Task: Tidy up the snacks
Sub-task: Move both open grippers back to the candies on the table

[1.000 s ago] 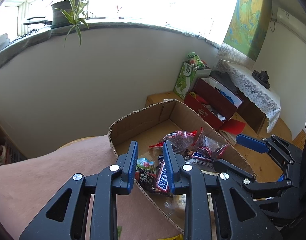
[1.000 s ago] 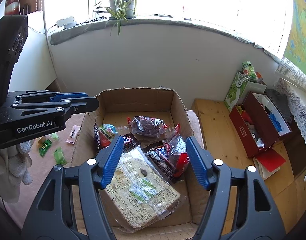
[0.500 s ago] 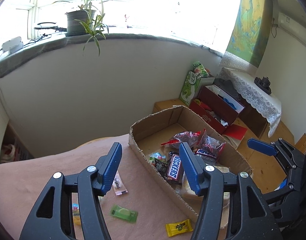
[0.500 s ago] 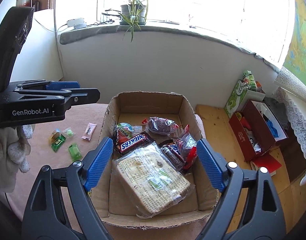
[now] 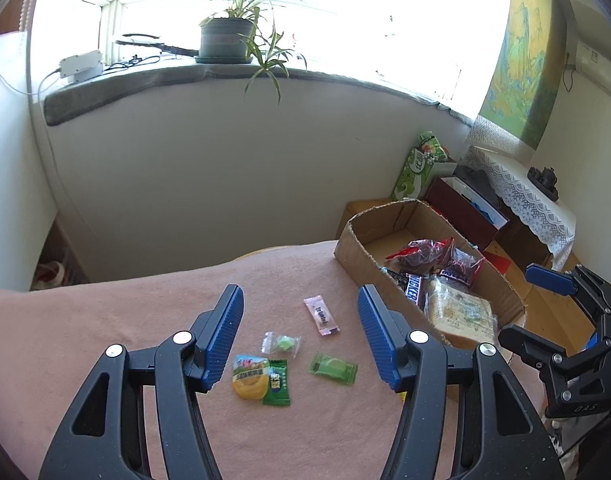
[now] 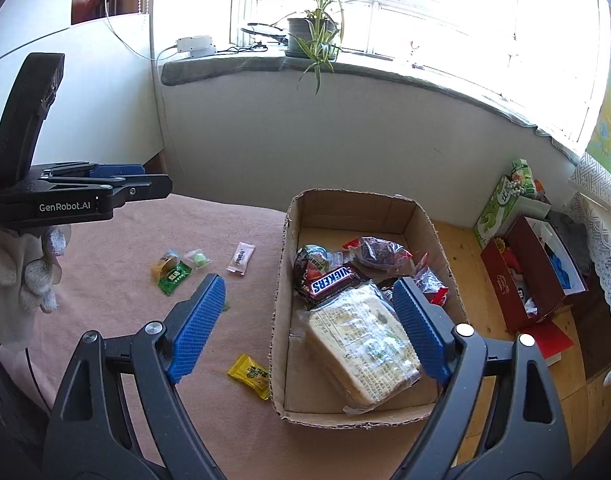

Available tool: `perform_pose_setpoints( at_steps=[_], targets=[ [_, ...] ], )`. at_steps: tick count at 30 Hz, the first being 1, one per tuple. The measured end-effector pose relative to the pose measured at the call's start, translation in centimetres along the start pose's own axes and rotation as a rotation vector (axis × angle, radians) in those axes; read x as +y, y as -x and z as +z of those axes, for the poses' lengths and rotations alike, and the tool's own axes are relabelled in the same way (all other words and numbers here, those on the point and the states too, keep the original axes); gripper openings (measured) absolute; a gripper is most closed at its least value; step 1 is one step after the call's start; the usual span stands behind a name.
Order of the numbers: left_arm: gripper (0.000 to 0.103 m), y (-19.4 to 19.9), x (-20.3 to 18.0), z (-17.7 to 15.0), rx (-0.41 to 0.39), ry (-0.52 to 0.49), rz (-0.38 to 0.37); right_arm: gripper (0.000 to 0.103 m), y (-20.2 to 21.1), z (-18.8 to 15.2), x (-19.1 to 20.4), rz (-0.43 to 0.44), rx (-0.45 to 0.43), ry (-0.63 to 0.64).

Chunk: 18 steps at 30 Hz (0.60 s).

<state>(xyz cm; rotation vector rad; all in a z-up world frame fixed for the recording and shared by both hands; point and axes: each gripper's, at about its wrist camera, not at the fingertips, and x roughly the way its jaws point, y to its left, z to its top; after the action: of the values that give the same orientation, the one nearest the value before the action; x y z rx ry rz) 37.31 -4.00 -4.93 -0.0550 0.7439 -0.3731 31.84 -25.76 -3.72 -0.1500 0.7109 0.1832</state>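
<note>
Left tool (image 5: 299, 340) released, blue pads apart, nothing between them, hovering over the pink-covered surface (image 5: 105, 320). Below it, loose snacks lying flat on the cloth: pink sachet (image 5: 321, 316), clear-wrapped green candy (image 5: 282, 343), green wrapped sweet (image 5: 332, 368), yellow round jelly cup (image 5: 249, 376) touching a dark green packet (image 5: 277, 383). Seen from the right wrist, same cluster lying left of the cardboard box (image 6: 289, 240), with a yellow candy packet (image 6: 250, 375) just beside the box's near left wall.

Right tool (image 6: 309, 326) likewise released, pads spread wide, empty, poised above the box's near left corner; one pad over the cloth, the other over the box contents. Inside the box: Snickers bar (image 6: 332, 281), large clear-wrapped bread pack (image 6: 365, 344) toward the near end, dark round snack pouch (image 6: 311, 258), purple-filled bag (image 6: 379, 252) toward the far end, red-edged wrapper (image 6: 431, 282) at the right wall.

Gloved hand (image 6: 33, 276) visible under the left tool at the left edge of the right wrist view. Potted plant (image 5: 225, 38) on the windowsill.
</note>
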Motion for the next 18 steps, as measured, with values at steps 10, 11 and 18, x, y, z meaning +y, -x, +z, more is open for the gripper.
perform_pose_setpoints(
  at_steps=[10, 11, 18],
  targets=[
    [0.055, -1.1, 2.6, -3.5, 0.079, 0.03, -0.002, 0.088, -2.3, -0.8, 6.0, 0.112, 0.044, 0.092],
    [0.052, -1.4, 2.9, -3.7, 0.088, 0.036, -0.004, 0.088, -2.8, -1.0, 6.5, 0.116, 0.052, 0.099],
    [0.052, -3.0, 4.1, -5.1, 0.136, 0.061, -0.03, 0.088, -5.9, -2.2, 9.4, 0.157, 0.115, 0.106]
  ],
)
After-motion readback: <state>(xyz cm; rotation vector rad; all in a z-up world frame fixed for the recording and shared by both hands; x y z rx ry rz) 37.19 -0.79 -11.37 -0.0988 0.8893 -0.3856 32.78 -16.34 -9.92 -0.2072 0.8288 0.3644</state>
